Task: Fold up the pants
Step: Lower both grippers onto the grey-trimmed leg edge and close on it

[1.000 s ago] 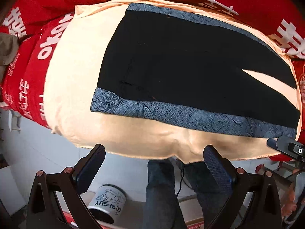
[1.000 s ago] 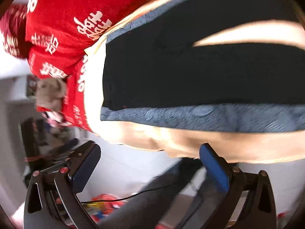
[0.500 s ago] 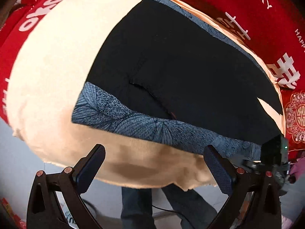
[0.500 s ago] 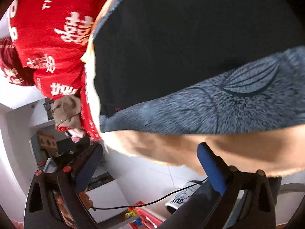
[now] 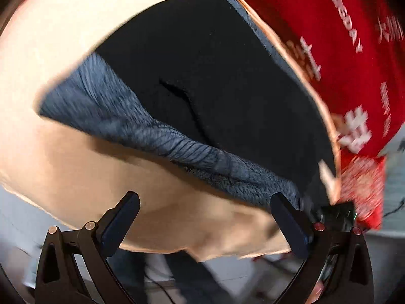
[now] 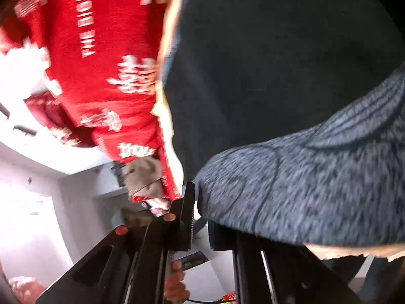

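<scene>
Right wrist: right gripper clamped on hem corner of black pants, just closed. Left gripper wide open, empty, waistband corner ahead-left; long axis runs between grippers on beige cloth.

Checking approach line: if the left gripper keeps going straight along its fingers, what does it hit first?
Most likely the blue-grey patterned band along the near edge of the black pants, just past the peach cloth at the edge. The left gripper is open; depth is hard to judge.
</scene>
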Demonstrator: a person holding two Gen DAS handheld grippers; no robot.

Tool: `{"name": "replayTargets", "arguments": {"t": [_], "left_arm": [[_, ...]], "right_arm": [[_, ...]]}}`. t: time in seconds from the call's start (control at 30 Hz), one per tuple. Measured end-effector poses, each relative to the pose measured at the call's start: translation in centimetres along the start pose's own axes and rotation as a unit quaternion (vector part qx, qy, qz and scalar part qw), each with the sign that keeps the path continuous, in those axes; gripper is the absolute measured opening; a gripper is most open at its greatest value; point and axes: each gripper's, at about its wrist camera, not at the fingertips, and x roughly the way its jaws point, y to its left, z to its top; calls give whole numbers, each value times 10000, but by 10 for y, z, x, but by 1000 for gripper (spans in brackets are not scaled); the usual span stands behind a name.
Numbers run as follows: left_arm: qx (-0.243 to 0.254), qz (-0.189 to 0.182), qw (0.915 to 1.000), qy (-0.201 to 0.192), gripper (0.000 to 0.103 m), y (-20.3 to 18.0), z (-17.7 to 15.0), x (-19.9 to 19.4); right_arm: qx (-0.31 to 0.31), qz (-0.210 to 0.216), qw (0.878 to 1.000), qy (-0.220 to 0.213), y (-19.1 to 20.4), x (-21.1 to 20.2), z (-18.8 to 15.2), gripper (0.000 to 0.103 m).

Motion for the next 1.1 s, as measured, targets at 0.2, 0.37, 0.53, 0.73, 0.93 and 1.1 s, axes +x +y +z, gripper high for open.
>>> {"name": "replayTargets", "arguments": {"t": [0.2,0.37,0.53,0.73,0.93,1.1], "left_arm": [[-519,37,9981,-334,98,-2,27,10],[-75,545,9980,-318,37,-3,43,15],[221,397,9988,-169,37,1,42,11],[423,460,9980,8,37,-1,45,13],[495,758,9959,45,37,1,45,11],[617,788,9947,-236,37,-28,53,-22]], "right_arm": [[-243,78,9995,175,20,-11,-7,9],[-296,-271,9986,331,10,-15,-12,13],[106,-615,9980,83,-30,-25,-8,13],[533,-664,9944,-619,-60,-49,-10,26],[1163,-264,9851,-1241,-75,-78,-6,4],[463,-737,9930,-801,-12,-97,14,5]]}}
